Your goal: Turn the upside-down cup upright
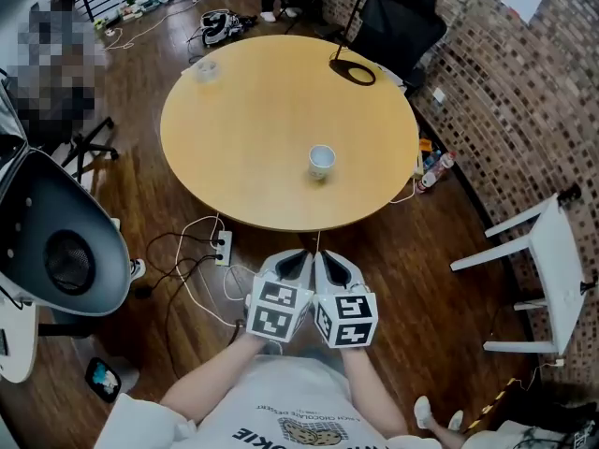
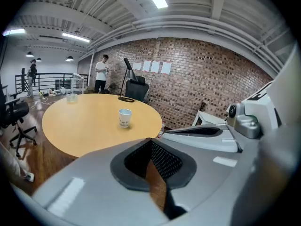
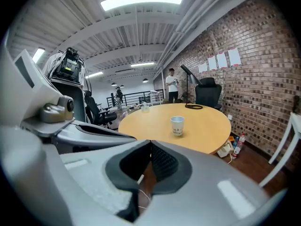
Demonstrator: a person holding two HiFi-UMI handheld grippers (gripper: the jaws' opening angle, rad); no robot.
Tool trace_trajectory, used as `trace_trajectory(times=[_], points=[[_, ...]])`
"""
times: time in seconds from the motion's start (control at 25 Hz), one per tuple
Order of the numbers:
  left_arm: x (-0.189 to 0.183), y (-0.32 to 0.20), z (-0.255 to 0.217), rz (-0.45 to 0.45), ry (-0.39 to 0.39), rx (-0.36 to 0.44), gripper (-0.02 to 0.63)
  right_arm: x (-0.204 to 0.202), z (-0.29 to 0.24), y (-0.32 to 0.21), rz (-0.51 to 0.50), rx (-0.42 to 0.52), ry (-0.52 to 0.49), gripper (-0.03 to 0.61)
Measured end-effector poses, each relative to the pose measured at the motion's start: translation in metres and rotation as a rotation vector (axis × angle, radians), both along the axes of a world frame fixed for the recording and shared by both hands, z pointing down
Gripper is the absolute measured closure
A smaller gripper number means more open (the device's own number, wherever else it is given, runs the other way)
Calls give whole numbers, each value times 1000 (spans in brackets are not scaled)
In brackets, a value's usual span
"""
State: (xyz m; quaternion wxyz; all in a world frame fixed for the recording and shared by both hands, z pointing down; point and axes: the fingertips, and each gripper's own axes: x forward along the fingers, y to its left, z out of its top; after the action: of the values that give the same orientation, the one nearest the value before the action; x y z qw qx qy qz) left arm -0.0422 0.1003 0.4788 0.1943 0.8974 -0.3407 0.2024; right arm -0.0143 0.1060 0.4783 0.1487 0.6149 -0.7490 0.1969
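Observation:
A white paper cup (image 1: 321, 162) stands on the round wooden table (image 1: 243, 148), right of its middle, with its open mouth facing up. It also shows in the left gripper view (image 2: 124, 117) and the right gripper view (image 3: 177, 125). My left gripper (image 1: 294, 265) and right gripper (image 1: 337, 267) are held side by side close to my body, over the floor short of the table's near edge. Both point toward the cup and are well apart from it. The left gripper (image 2: 150, 139) and the right gripper (image 3: 150, 141) have their tips together, with nothing between them.
A clear plastic cup (image 1: 207, 68) sits at the table's far left and a black ring-shaped base (image 1: 356, 71) at its far right. A power strip with cables (image 1: 222, 247) lies on the floor ahead. A white chair (image 1: 543, 251) stands right, a large grey machine (image 1: 56, 241) left.

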Motion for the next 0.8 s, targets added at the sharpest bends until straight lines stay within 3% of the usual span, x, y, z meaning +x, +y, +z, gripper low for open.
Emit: trace_trajectory(times=[0.4, 0.8], points=[[5, -66, 6, -10, -17, 4, 611, 6, 8, -66, 0, 11, -8, 575], [53, -149, 12, -87, -28, 5, 611, 55, 17, -149, -92, -7, -14, 571]])
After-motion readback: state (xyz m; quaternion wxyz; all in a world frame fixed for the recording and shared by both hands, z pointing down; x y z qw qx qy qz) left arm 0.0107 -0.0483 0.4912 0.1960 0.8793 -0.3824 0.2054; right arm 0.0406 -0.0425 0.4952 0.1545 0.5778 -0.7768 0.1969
